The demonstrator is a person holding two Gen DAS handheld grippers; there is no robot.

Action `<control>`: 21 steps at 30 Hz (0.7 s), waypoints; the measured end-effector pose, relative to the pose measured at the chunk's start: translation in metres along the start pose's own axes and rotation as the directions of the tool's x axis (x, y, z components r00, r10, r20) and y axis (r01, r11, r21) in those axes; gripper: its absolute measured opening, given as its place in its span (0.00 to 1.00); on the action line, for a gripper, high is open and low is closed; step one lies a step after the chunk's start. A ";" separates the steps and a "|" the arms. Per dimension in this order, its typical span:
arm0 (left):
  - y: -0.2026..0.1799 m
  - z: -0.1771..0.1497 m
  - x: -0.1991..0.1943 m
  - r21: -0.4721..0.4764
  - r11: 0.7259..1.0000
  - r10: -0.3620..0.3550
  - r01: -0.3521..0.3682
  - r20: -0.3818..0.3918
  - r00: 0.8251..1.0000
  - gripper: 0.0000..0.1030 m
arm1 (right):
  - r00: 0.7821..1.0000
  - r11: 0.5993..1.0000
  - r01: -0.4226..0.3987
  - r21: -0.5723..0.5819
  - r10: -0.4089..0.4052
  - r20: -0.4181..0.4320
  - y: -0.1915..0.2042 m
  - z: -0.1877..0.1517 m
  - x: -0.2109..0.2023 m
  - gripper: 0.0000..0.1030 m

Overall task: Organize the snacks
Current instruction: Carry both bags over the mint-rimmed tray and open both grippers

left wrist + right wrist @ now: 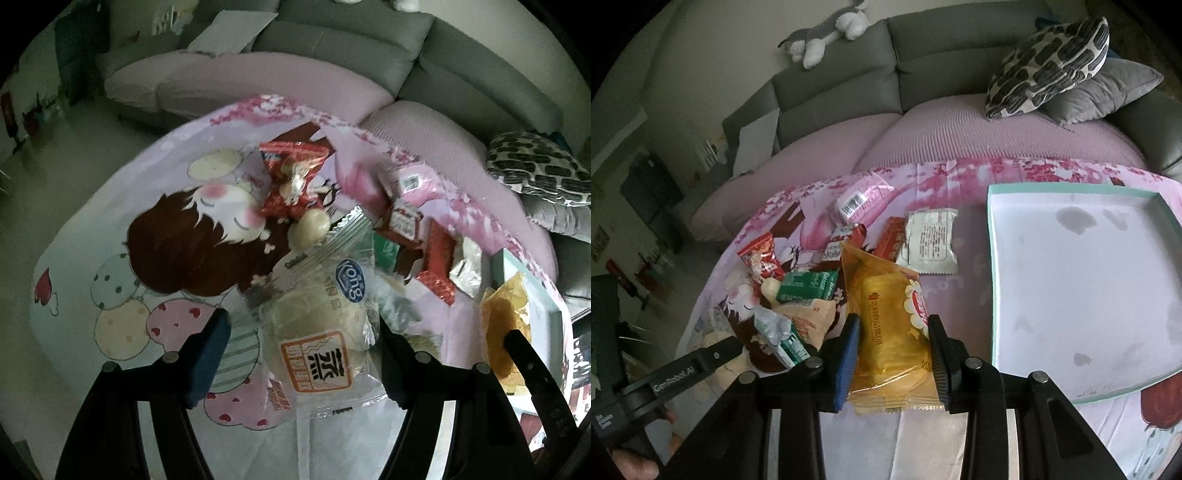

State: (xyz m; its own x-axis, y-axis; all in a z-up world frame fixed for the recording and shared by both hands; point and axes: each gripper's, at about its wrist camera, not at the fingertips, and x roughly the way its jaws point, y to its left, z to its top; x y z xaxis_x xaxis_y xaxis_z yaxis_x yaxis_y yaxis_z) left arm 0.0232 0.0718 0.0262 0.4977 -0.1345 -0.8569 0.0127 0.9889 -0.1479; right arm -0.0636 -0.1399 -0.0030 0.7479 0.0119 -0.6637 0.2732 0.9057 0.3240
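Only the right wrist view shows the white, teal-rimmed cardboard tray (993, 258). The right gripper (893, 354), tilted downward, clamps a golden plastic-wrapped cake (886, 325). The left gripper (303, 354), steeper, grips a clear-wrapped pale steamed bun (314, 332).

A grey sofa (923, 74) runs behind the table, its seat under a pink ribbed cover (923, 133). A black-and-white patterned cushion (1049, 66) leans on a grey quilted one (1108, 92) at the right end. A grey and white plush toy (827, 33) sprawls along the backrest.

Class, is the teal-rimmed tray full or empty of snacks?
Empty: the teal-rimmed tray shows only a bare, stained white floor; no packet lies in it.
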 end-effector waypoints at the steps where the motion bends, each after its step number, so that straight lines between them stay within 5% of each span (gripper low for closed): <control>1: 0.000 0.000 -0.004 0.003 1.000 -0.006 0.006 0.008 1.000 0.72 | 1.000 1.000 -0.002 0.002 0.001 0.006 0.000 0.000 -0.002 0.37; 12: -0.057 0.008 -0.020 0.154 0.986 -0.078 0.070 0.047 0.996 0.72 | 0.993 0.994 0.063 0.092 -0.072 0.093 -0.042 0.015 -0.026 0.37; 21: -0.132 0.006 -0.028 0.323 0.939 -0.145 0.122 0.047 0.988 0.72 | 0.965 0.950 0.176 0.257 -0.219 0.147 -0.110 0.020 -0.051 0.37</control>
State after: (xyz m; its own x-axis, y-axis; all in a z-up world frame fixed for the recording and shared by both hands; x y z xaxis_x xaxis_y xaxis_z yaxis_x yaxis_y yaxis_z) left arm 0.0124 -0.0548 0.0730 0.5305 -0.2733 -0.8024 0.3527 0.9319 -0.0843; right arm -0.1197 -0.2482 0.0085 0.7505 -0.2490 -0.6121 0.5470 0.7539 0.3640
